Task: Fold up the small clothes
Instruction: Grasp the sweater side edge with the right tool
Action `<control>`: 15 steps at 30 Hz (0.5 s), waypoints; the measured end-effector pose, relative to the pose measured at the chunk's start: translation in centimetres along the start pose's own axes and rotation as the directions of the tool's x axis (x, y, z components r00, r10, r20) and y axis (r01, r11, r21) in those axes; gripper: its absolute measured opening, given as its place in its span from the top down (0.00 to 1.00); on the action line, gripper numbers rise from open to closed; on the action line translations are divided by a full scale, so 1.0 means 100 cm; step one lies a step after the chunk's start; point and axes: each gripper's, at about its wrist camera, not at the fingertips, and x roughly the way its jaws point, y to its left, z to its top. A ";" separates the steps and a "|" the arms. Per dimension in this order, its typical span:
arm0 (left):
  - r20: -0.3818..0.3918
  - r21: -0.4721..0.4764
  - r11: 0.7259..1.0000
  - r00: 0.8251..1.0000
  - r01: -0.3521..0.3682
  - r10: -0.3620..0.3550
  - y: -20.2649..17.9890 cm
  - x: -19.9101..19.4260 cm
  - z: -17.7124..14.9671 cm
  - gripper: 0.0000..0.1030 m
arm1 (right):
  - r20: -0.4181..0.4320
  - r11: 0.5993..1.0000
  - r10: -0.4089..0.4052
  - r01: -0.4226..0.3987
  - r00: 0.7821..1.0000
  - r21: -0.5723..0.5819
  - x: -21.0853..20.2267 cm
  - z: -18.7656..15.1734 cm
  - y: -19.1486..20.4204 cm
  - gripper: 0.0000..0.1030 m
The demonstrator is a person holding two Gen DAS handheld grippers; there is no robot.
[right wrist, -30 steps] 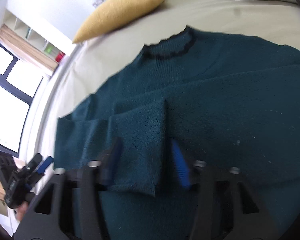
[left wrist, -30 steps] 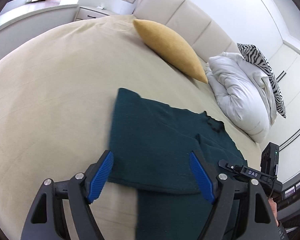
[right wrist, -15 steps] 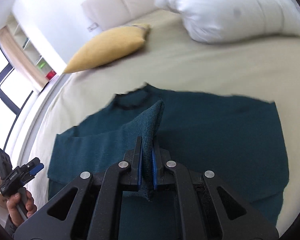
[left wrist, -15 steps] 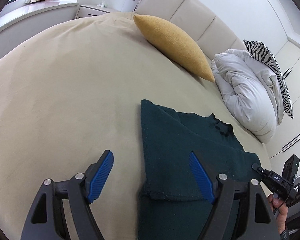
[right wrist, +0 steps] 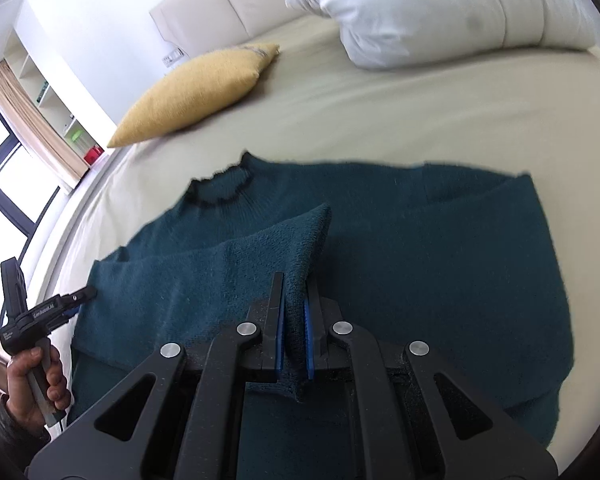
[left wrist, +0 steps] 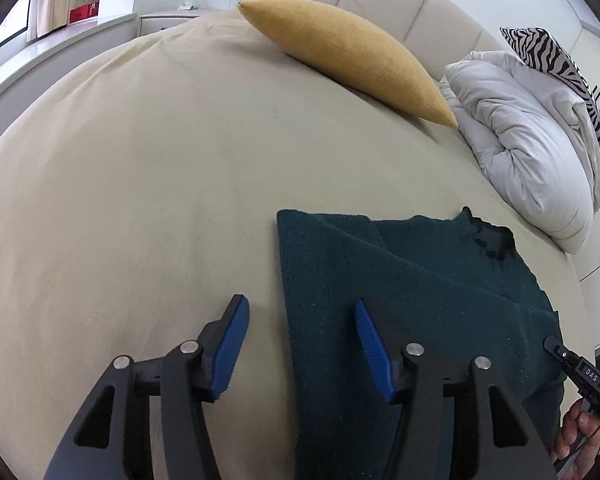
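On the bed [left wrist: 140, 160], right tongs [right wrist: 293, 332] pinching sweater sleeve [right wrist: 260, 256], left tongs [left wrist: 300, 332] closing, straddling sweater edge.

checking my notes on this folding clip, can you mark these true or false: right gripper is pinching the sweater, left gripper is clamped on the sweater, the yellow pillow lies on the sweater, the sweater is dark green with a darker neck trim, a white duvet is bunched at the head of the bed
1. The right gripper is pinching the sweater. True: a raised fold sits between its shut pads.
2. The left gripper is clamped on the sweater. False: its jaws are closing, but the pads are apart, straddling the sweater's edge.
3. The yellow pillow lies on the sweater. False: bare bed sheet separates them.
4. The sweater is dark green with a darker neck trim. True.
5. A white duvet is bunched at the head of the bed. True.
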 end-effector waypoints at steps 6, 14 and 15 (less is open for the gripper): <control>-0.028 0.063 0.998 1.000 -0.011 0.013 -0.005 0.001 0.001 0.87 | -0.009 1.000 0.019 -0.020 1.000 -0.014 0.003 -0.010 0.008 0.93; -0.011 0.058 0.998 1.000 -0.013 0.014 0.015 -0.005 0.006 0.92 | -0.008 0.990 0.024 -0.025 1.000 -0.136 -0.007 -0.009 0.051 0.93; -0.009 0.045 0.999 1.000 -0.014 0.014 0.018 -0.004 0.005 0.92 | -0.008 0.989 0.012 -0.013 1.000 -0.146 -0.006 -0.008 0.055 0.93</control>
